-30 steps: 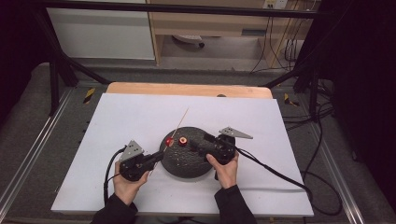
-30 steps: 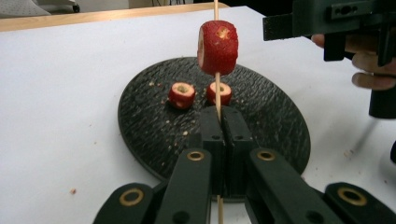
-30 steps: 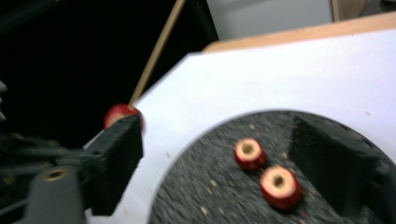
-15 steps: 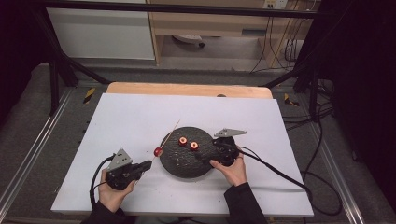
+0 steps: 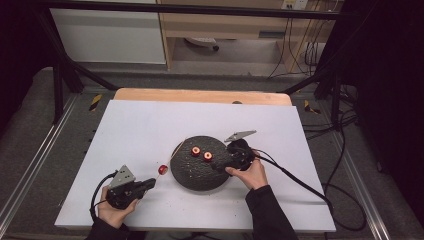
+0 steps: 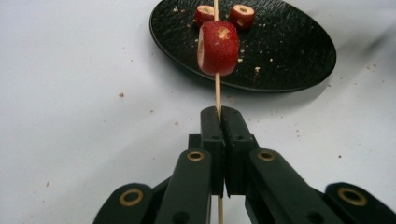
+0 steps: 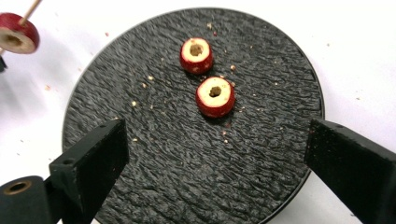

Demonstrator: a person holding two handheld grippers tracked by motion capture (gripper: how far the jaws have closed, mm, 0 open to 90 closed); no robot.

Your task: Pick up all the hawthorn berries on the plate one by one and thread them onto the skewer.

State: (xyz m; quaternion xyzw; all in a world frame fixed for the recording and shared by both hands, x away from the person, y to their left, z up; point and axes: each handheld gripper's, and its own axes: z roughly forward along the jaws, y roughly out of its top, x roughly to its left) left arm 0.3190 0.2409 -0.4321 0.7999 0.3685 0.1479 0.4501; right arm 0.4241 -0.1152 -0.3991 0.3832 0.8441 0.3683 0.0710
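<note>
High view. I see the left gripper (image 5: 131,189) low at the near-left of the white table (image 5: 140,130), clamped on the near end of a thin wooden skewer (image 5: 172,155). The skewer's long axis runs from those jaws up and to the right, toward the black plate (image 5: 192,175), and its far part lies over the plate's left rim. One red fruit piece (image 5: 162,169) sits threaded on it, just left of the plate. The right gripper (image 5: 239,155) rests over the plate's right edge. Two loose cored pieces (image 5: 201,153) lie on the plate between the grippers, nearer the right one.

Left gripper view. My jaws are closed flat on the skewer (image 6: 217,93), which rises straight ahead. The threaded piece (image 6: 218,41) hangs clear of the table, well ahead of the jaws. Beyond it, the skewer lines up between the two loose pieces (image 6: 243,15). This alignment reads poorly from above.

Right gripper view. My jaws stand wide apart and hold nothing. Both cored pieces (image 7: 215,96) lie ahead between them, centre holes facing up; hole direction is clearest here. The threaded piece (image 7: 17,33) appears at upper left. I judge the next threading depends on bringing a hole in line with the skewer axis.
</note>
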